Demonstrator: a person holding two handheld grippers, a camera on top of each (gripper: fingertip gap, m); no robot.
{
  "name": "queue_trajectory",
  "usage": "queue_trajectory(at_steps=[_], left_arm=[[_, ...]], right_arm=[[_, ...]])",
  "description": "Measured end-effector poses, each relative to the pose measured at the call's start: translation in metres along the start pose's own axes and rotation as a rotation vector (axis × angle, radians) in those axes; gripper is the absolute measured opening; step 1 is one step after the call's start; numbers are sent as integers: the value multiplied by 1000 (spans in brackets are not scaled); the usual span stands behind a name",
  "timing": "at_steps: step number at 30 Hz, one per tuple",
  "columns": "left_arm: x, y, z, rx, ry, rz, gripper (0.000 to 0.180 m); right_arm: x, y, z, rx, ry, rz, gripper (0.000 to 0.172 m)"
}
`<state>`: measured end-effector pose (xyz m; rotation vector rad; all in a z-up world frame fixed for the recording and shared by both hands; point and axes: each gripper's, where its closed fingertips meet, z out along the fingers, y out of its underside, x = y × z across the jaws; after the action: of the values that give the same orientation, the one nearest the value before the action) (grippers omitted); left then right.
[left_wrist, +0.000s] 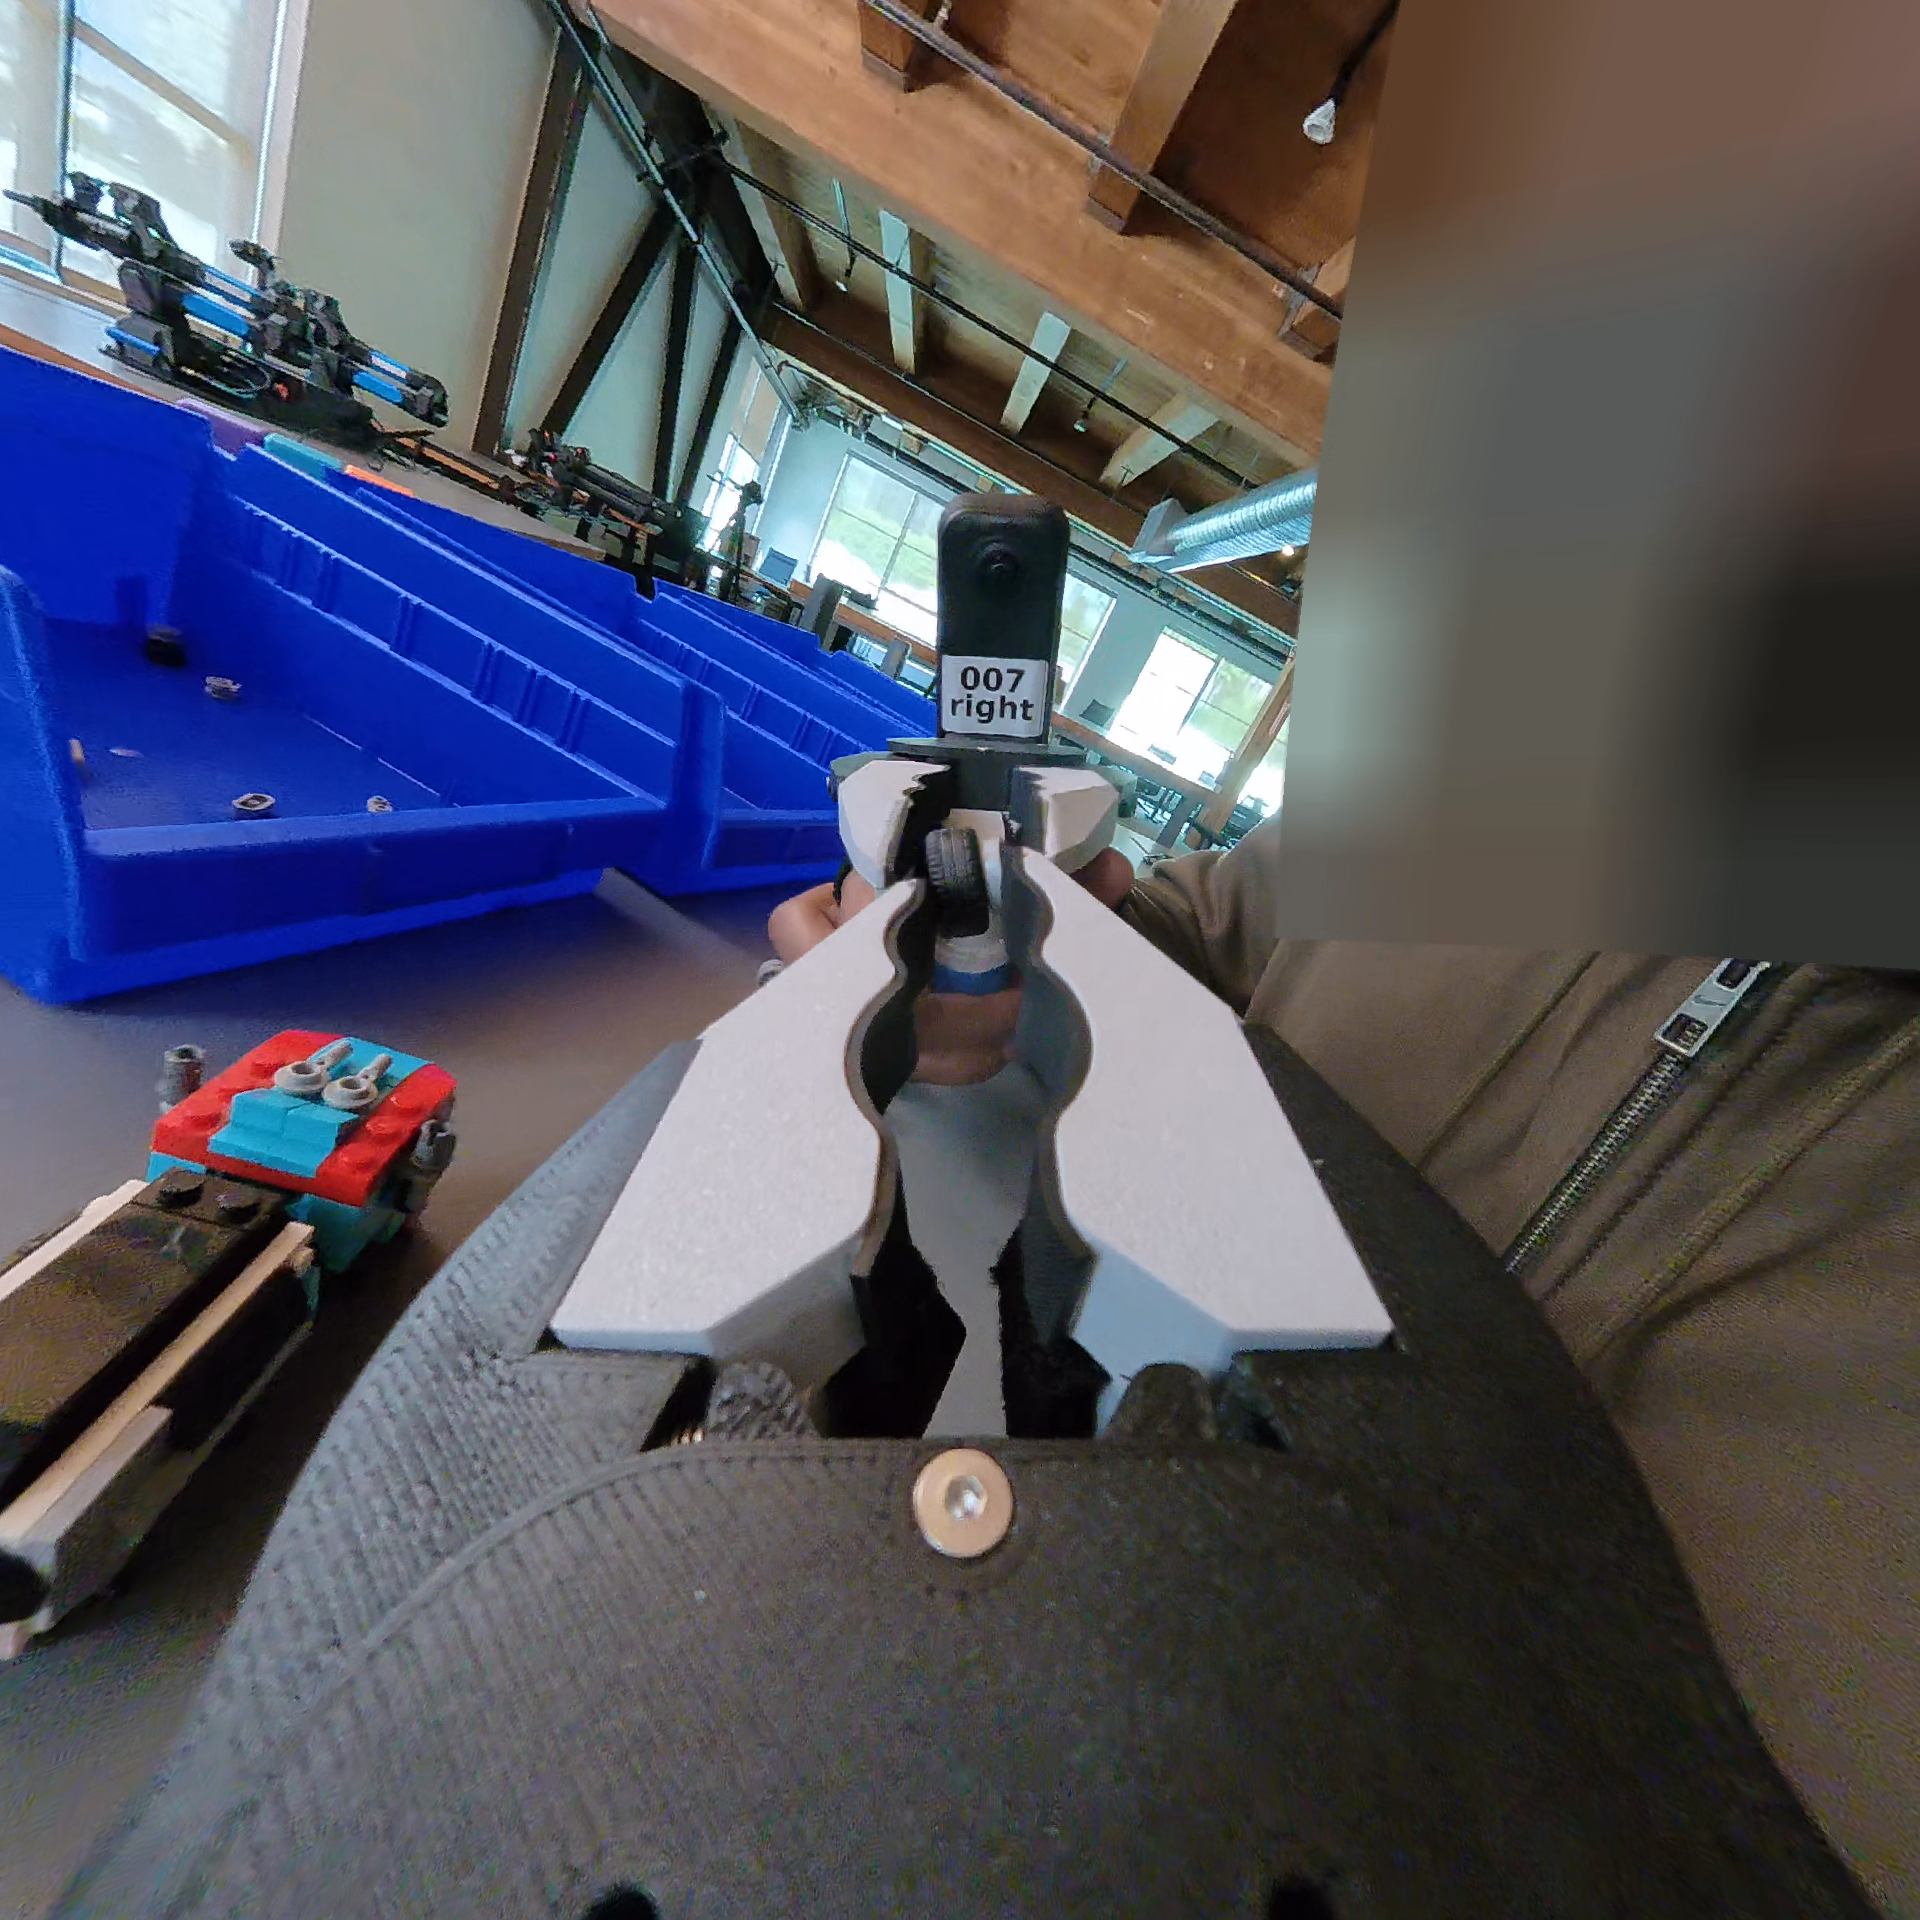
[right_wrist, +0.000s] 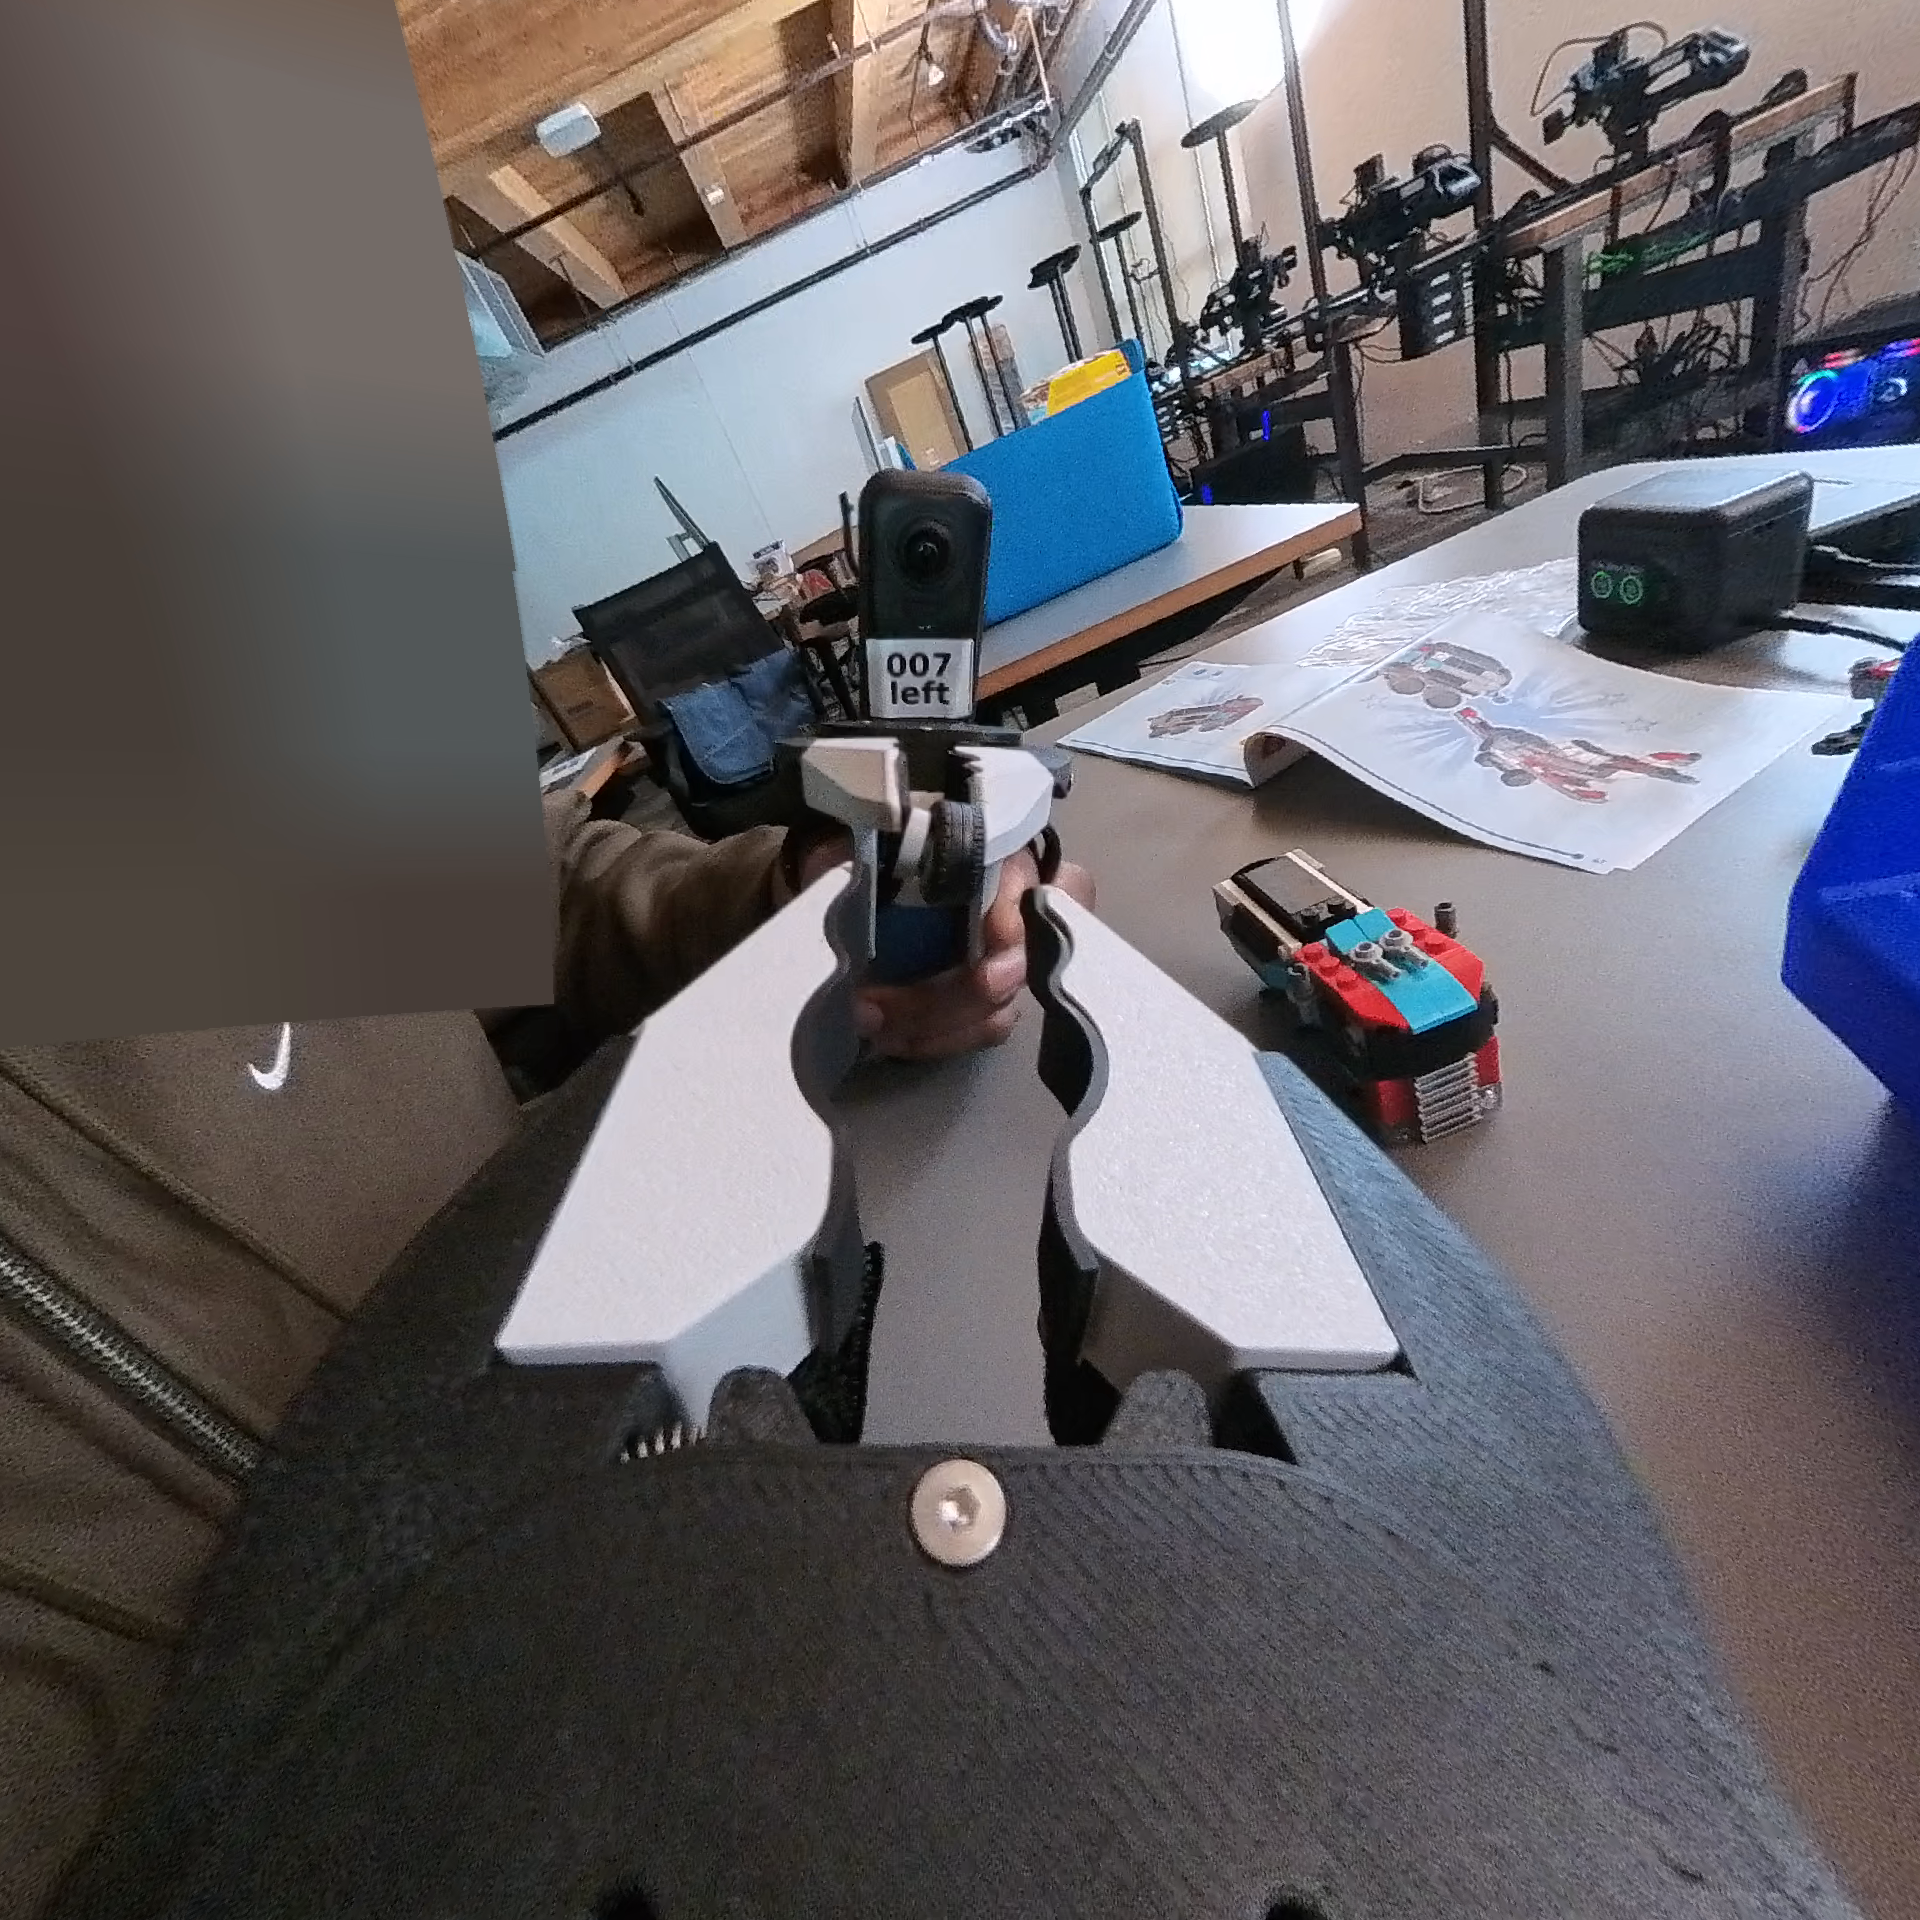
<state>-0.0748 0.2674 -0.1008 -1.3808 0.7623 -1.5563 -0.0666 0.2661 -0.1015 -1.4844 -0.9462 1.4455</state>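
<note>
Facing each other above the table (right_wrist: 1558, 1091): left hand-held gripper (right_wrist: 940, 831) clamped on a small dark wheel (right_wrist: 961, 826), right hand-held gripper (right_wrist: 940, 904) apart, bare, toy truck (right_wrist: 1371, 997) nearby.

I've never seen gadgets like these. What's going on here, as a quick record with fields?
Left gripper: shut on a small black wheel
Right gripper: open, facing the left one, fingertips close to the wheel
Table: grey
Nearby: red, teal and black brick truck
Also there: blue bins, open picture booklet, black box
</note>
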Motion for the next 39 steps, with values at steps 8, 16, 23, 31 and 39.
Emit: queue_trajectory(at_steps=[8,16,23,31,39], left_arm=[[6,8,6,-24,23,34,14],[2,10,6,-52,-18,70,15],[0,11,5,-66,-46,93,15],[-2,13,6,-98,-106,215,15],[-3,10,5,-71,-90,171,15]], right_arm=[[-7,4,3,-9,-22,1,17],[-3,4,2,-5,29,-86,16],[0,6,2,-33,97,-204,15],[2,7,0,-58,155,-311,14],[3,6,2,-40,146,-263,16]])
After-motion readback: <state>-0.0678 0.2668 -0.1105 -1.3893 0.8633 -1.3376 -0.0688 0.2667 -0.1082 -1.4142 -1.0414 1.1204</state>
